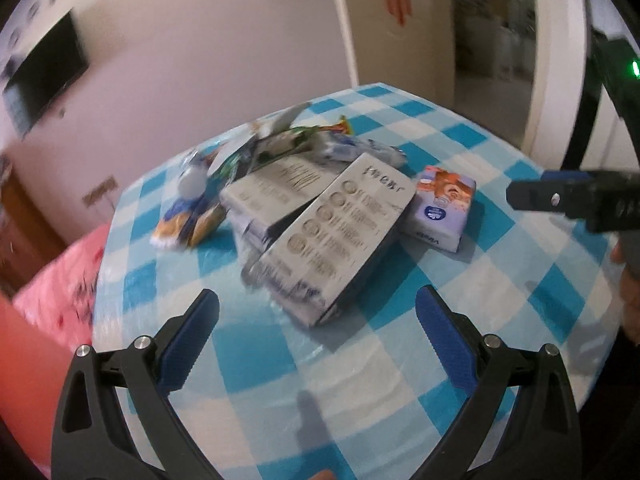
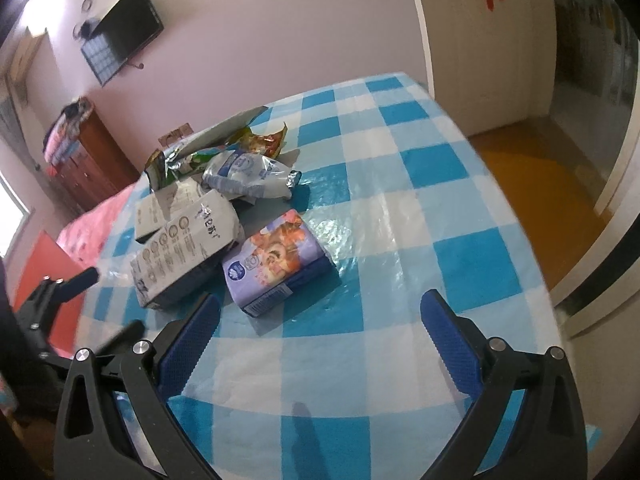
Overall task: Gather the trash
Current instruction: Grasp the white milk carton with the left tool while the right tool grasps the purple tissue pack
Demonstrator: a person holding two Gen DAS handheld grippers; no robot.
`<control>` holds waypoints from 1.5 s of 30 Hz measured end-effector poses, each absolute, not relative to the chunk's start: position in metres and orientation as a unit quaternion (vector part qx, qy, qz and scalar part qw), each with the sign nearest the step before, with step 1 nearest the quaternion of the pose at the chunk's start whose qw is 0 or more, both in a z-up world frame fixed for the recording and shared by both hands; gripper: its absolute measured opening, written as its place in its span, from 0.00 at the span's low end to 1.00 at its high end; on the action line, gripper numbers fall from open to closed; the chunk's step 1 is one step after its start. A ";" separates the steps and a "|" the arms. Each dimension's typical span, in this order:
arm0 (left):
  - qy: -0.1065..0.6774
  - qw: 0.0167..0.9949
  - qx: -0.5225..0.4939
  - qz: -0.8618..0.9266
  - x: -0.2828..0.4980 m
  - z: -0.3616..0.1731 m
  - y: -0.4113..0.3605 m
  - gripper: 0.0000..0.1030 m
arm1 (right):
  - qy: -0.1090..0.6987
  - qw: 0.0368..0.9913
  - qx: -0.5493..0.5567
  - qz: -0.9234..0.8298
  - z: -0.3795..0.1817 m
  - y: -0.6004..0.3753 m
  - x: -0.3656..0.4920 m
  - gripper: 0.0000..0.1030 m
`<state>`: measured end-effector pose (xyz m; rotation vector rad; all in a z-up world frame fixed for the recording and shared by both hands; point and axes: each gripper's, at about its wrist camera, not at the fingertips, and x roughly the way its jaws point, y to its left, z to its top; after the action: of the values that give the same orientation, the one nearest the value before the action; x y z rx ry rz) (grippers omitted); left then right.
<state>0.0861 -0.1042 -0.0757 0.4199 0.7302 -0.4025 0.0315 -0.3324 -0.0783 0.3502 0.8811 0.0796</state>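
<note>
Left wrist view: left gripper [image 1: 318, 312] spread wide, holding nothing, poised above the checked tablecloth [image 1: 460, 300] just short of the grey carton [image 1: 332, 240]. Carton lying flat atop a second grey box [image 1: 276, 188], long axis running from the near end between the fingers up and away to the right, printed face upward. Best approached by lowering over the near end and closing across the narrow width, not along the length; worth keeping the pads level, since the carton rests on another and could tip or slide. Picture blurred, so finer detail unreadable. Purple tissue pack [image 1: 440, 208] just right of the carton's far end; crumpled wrappers [image 1: 288, 140] heaped behind. Right gripper [image 1: 520, 194] entering from the right edge, spread not readable from here.

Right wrist view: right gripper [image 2: 320, 320] also wide apart and empty, hovering over the cloth with the tissue pack [image 2: 276, 264] nearest ahead. Pack flat, long axis slanting from near-left to far-right, barcode end toward the fingers. Grey carton [image 2: 184, 248] touching its left side; white pouch [image 2: 252, 174] and wrappers [image 2: 224, 148] beyond. Left gripper [image 2: 104, 300] visible at left, blurred.
</note>
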 end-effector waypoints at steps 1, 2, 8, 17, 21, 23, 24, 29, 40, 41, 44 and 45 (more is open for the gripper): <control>0.345 0.892 0.217 -0.194 0.089 -0.076 -0.109 0.96 | 0.425 0.887 0.175 0.042 -0.079 -0.334 0.032 0.96; 0.342 0.891 0.224 -0.196 0.092 -0.076 -0.112 0.96 | 0.426 0.885 0.184 0.047 -0.080 -0.336 0.033 0.96; 0.368 0.882 0.210 -0.208 0.119 -0.081 -0.120 0.89 | 0.429 0.875 0.215 0.066 -0.086 -0.342 0.039 0.95; 0.395 0.874 0.181 -0.217 0.135 -0.089 -0.123 0.80 | 0.433 0.865 0.233 0.098 -0.093 -0.339 0.049 0.70; 0.405 0.870 0.173 -0.222 0.136 -0.091 -0.124 0.80 | 0.444 0.852 0.251 0.121 -0.100 -0.334 0.055 0.70; 0.421 0.861 0.160 -0.239 0.133 -0.093 -0.125 0.80 | 0.448 0.846 0.260 0.128 -0.103 -0.332 0.058 0.70; 0.426 0.856 0.158 -0.246 0.131 -0.095 -0.126 0.80 | 0.448 0.843 0.266 0.130 -0.104 -0.332 0.059 0.70; 0.433 0.847 0.151 -0.269 0.117 -0.097 -0.133 0.80 | 0.450 0.842 0.271 0.120 -0.107 -0.335 0.072 0.70; 0.430 0.863 0.135 -0.229 0.131 -0.097 -0.141 0.70 | 0.451 0.862 0.216 0.085 -0.106 -0.331 0.082 0.70; 0.429 0.864 0.137 -0.227 0.130 -0.097 -0.141 0.70 | 0.451 0.864 0.210 0.083 -0.105 -0.329 0.081 0.70; 0.430 0.868 0.120 -0.218 0.128 -0.096 -0.137 0.69 | 0.450 0.866 0.202 0.083 -0.105 -0.324 0.082 0.74; 0.432 0.868 0.110 -0.217 0.128 -0.096 -0.135 0.69 | 0.450 0.867 0.199 0.085 -0.105 -0.322 0.082 0.76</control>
<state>0.1281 -0.1349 -0.0957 0.2311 0.9032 -0.4549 0.0816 -0.3223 -0.1054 0.4159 0.9415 0.1775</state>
